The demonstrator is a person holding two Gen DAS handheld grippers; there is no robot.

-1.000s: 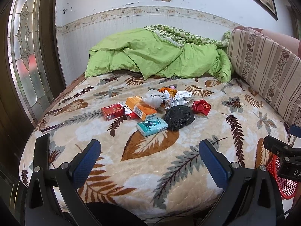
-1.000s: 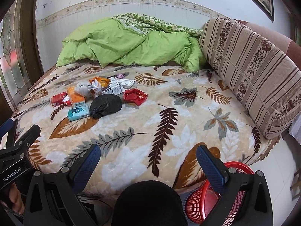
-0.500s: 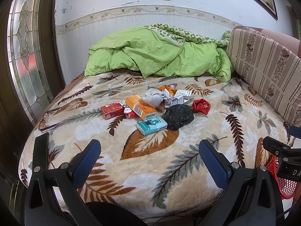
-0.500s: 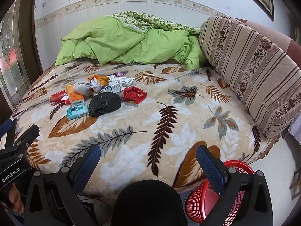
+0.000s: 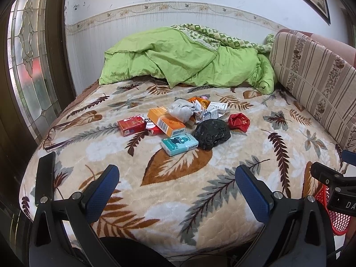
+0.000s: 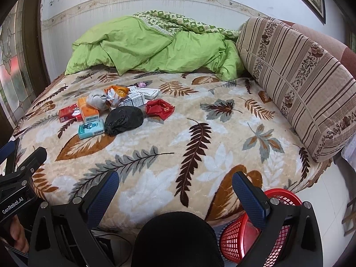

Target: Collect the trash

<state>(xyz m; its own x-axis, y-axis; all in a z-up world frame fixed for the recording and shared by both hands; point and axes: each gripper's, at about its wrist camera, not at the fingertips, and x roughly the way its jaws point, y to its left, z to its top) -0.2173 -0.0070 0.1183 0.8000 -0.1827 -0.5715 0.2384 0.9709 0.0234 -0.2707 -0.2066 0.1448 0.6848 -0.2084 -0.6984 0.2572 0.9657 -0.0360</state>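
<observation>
Both tongs edged closer over leaf-patterned bed (image 5: 178,178), trash pile (image 5: 178,124) unmoved.

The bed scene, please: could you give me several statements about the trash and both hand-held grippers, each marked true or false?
1. The left hand-held gripper is open and holds nothing. True.
2. The black bag already lies in the red basket. False: it lies on the blanket, touching the teal box.
3. The red basket stands on the floor beside the bed, near the right hand-held gripper. True.
4. The right hand-held gripper is shut on the red wrapper. False: it is open and empty; the wrapper lies on the blanket.
5. The orange box sits apart from all other trash. False: it rests in the pile, partly over a red box.
</observation>
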